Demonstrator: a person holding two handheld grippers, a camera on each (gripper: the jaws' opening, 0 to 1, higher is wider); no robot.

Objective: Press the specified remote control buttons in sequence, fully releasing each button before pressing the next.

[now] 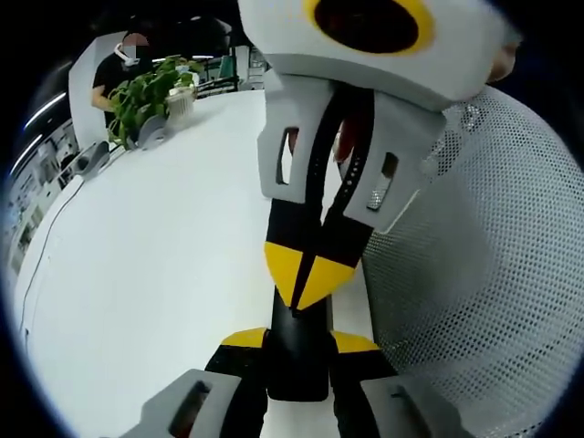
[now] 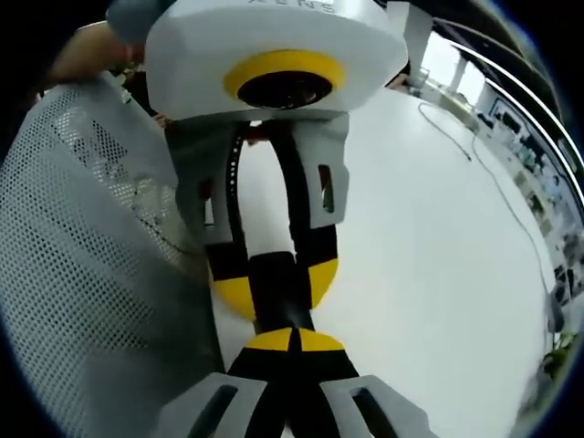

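Above the white table [image 1: 155, 265], the left hand-held gripper [image 1: 297, 351] clamps the black remote [image 1: 297, 356] while the right hand-held gripper [image 2: 290, 342], tips together, touches it; buttons pressed cannot be told

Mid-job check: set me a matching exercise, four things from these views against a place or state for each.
1. black remote
2. right tongs
3. leafy plant
4. white mesh panel

A. at the far end of the white table
B. tips together, down at the remote
C. clamped between the left tongs
D. alongside the table, close by both tongs

Pairs: 1-C, 2-B, 3-A, 4-D
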